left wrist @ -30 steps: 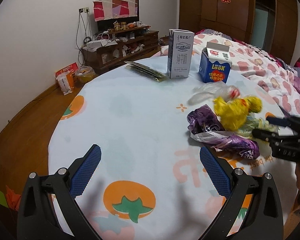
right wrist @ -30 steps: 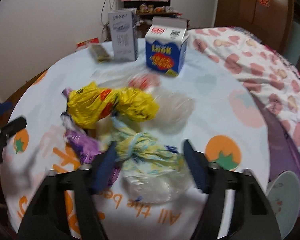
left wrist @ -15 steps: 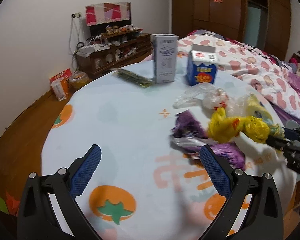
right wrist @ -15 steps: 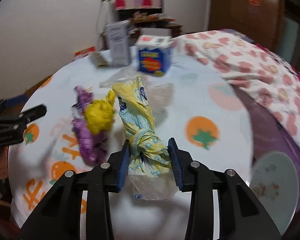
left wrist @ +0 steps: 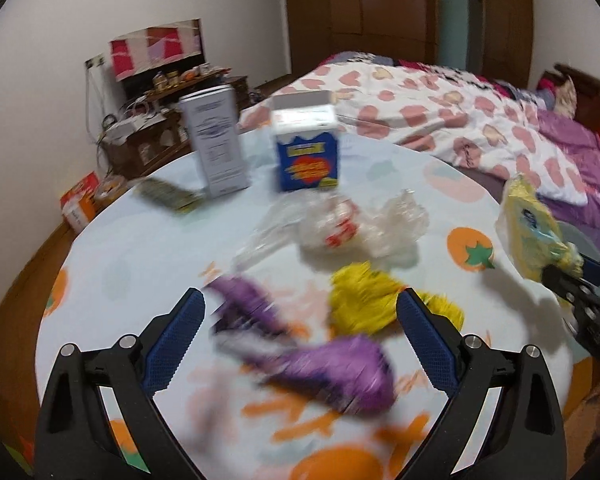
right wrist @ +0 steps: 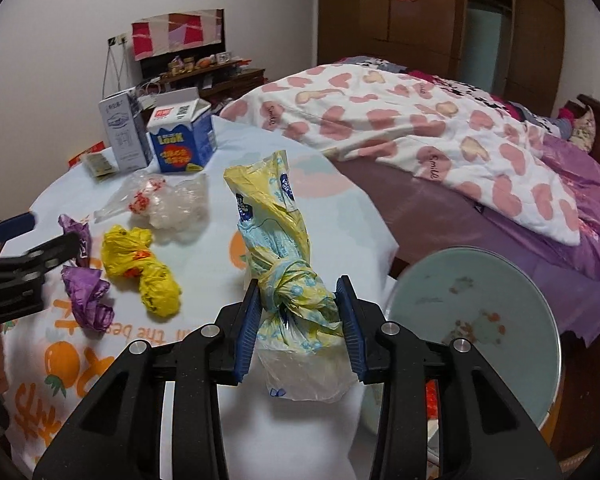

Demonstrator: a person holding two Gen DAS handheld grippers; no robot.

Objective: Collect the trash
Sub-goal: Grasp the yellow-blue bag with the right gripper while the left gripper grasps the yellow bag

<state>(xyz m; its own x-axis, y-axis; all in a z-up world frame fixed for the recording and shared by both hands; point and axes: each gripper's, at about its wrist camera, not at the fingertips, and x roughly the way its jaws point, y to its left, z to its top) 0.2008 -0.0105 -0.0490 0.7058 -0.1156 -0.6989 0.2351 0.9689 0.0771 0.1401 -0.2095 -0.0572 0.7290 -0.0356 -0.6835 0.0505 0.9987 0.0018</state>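
My right gripper is shut on a knotted pale yellow and blue plastic bag and holds it above the table's right edge; the bag also shows in the left wrist view. My left gripper is open and empty above a crumpled purple wrapper, blurred by motion. A yellow crumpled bag lies beside the purple wrapper. A clear plastic bag lies further back on the table.
A blue carton and a white carton stand at the table's far side, with a flat packet beside them. A round glass-topped stand sits right of the table. A bed lies behind.
My right gripper has lifted the knotted bag and carried it rightward toward the table edge. My left gripper has moved forward over the purple wrapper, still open.
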